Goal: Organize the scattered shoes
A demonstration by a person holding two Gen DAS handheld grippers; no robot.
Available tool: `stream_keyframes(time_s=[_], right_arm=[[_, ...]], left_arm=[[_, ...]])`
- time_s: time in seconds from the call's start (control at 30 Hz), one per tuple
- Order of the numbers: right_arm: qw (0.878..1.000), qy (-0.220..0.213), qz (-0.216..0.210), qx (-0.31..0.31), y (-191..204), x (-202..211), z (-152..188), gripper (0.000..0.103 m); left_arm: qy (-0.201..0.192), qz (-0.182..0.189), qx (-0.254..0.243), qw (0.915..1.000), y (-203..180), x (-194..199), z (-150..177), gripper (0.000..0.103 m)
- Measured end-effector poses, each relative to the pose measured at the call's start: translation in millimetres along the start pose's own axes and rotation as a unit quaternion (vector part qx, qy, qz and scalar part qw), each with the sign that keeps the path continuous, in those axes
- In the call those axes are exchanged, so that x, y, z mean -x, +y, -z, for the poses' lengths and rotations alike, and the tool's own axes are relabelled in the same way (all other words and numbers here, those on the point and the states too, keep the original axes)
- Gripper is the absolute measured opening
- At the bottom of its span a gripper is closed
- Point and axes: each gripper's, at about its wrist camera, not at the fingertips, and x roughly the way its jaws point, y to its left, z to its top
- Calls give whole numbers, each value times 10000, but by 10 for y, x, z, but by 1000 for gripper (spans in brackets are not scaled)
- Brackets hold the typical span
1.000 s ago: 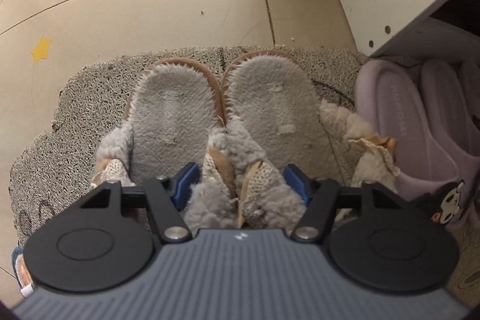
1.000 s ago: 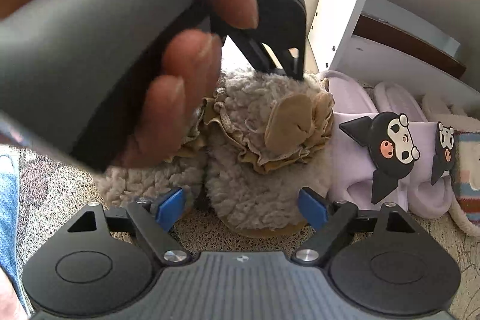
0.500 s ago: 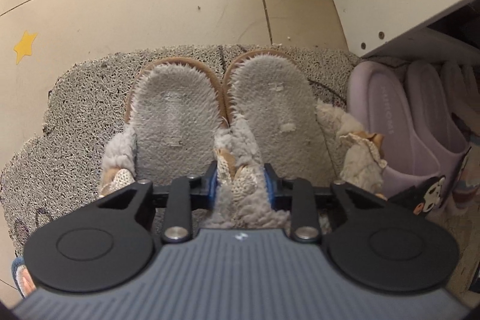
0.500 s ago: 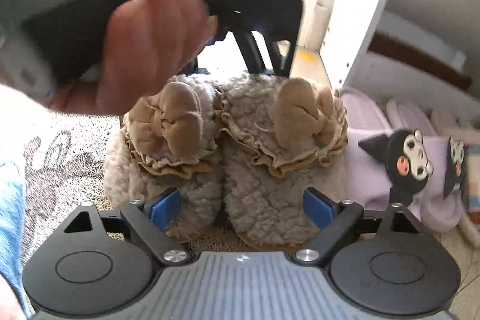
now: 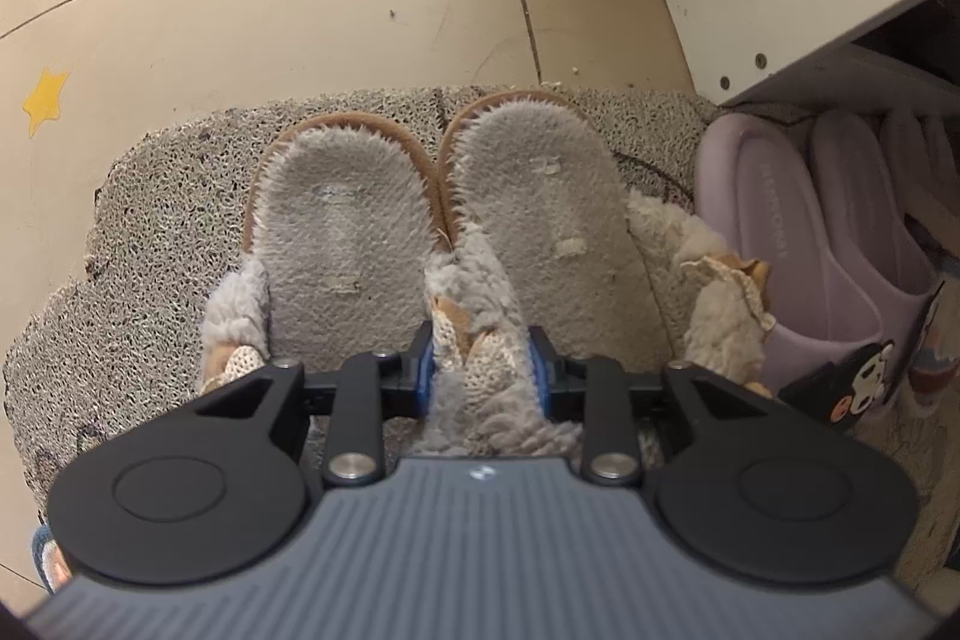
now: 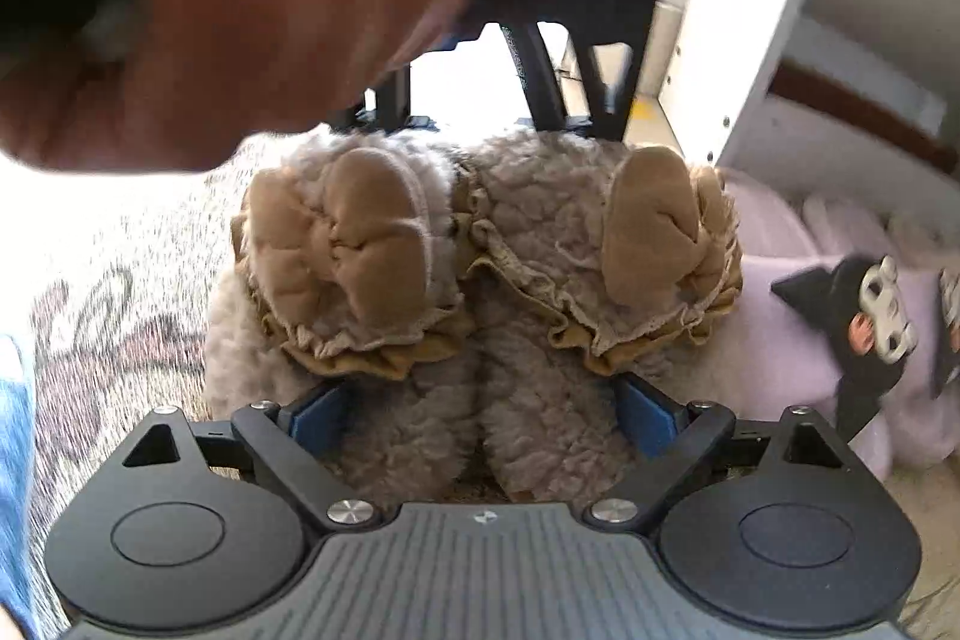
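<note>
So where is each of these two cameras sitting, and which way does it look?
Left wrist: on the left gripper, looking steeply down at the fluffy slippers' heels; it pinches their inner edges.
Right wrist: on the right gripper, facing the slippers' toes; its jaws, just closing, straddle both; a hand shows above.
Both share: slippers, lilac sandals, mat.

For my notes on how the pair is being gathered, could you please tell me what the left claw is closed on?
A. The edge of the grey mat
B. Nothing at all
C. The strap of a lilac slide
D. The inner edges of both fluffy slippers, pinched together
D: in the left wrist view the left claw has its blue pads pressed on the adjoining inner uppers of the two fluffy slippers, which lie side by side on the grey mat.
</note>
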Motion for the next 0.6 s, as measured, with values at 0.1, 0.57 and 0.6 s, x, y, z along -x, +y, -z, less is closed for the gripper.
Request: stream_keyframes(time_s=[0.1,0.57,0.6], right_arm=[[10000,-14,-36,43,-26,-17,-34,67],[9991,8,-142,-390,-246,73,-82,22],[9991,4,-146,-406,-251,55,-123,18]], left_arm=[[-27,-71,-148,9999,-38,-7,5,28],[-73,-140,-288,9995,-67,113,45,27],[-78,-143,-286,9995,-72,132,50,27]])
